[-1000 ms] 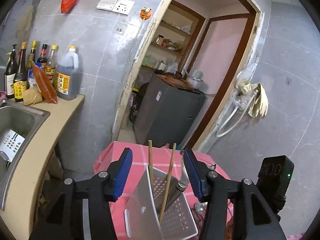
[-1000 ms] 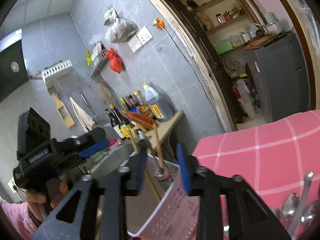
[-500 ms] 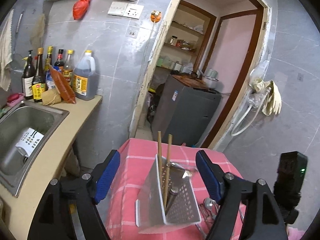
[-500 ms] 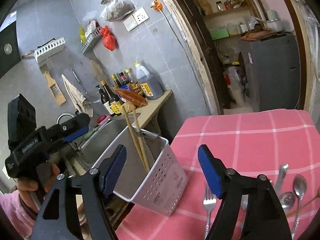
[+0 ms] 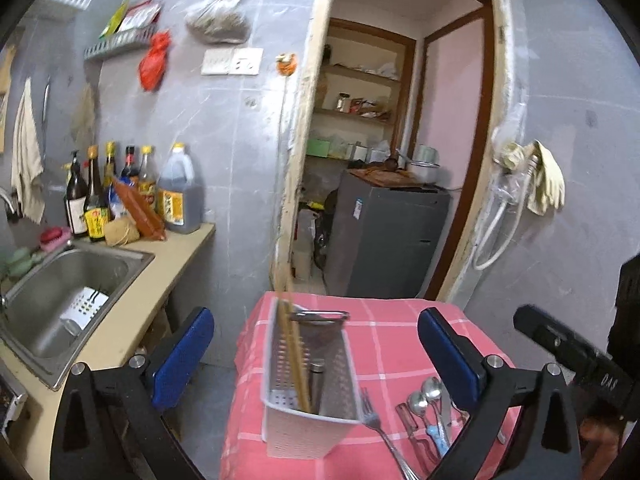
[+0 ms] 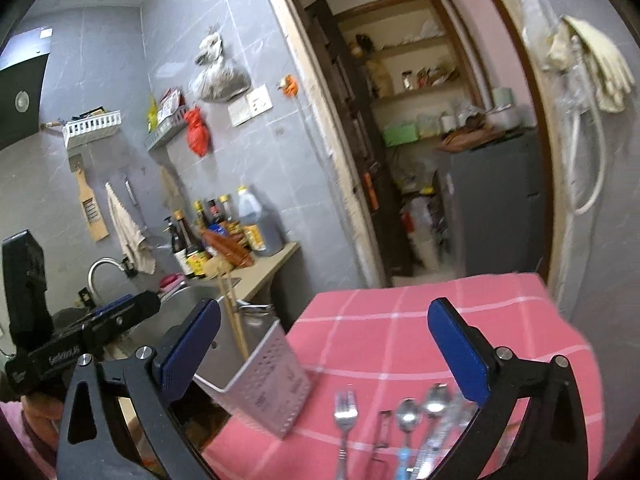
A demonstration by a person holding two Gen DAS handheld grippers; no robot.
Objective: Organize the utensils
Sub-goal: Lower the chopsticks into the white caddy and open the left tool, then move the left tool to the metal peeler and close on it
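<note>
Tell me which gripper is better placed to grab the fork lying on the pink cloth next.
Right, probably. The fork lies between the right gripper's opening jaws, near the spoons. The left gripper, also opening and empty, faces the white basket, with the fork off toward its right finger.

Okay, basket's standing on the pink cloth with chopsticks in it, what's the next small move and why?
Probably bring the right tool, whose jaws are opening with nothing between them, down onto the fork. It lies loose on the cloth beside the spoons, nearest the white basket, where the chopsticks already stand.
</note>
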